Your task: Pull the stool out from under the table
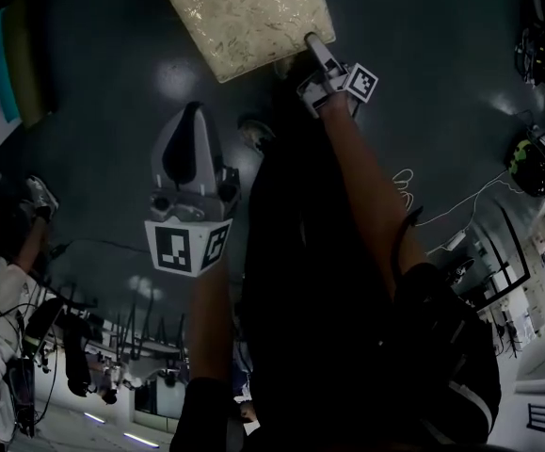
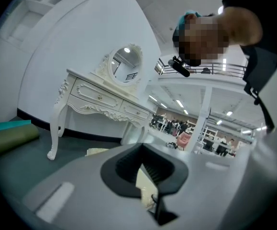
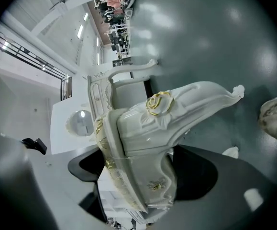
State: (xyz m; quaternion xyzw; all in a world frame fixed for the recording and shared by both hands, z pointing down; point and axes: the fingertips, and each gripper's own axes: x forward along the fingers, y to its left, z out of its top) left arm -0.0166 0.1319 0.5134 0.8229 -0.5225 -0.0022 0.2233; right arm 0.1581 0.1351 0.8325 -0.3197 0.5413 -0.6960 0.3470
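Note:
The stool, with a gold-patterned cushion and a white carved frame, stands on the dark floor at the top of the head view. My right gripper reaches out to the cushion's near edge. In the right gripper view, its dark pads sit on either side of the stool's frame, by the gold rose carving, and it is shut on it. My left gripper hangs free over the floor, fingertips together, holding nothing. The white dressing table with its oval mirror stands against the wall; a strip of the cushion shows in front of it.
Teal and olive rolled mats lie at the left wall. White cables and black gear lie on the floor to the right. My shoe is near the stool. Another person is at far left.

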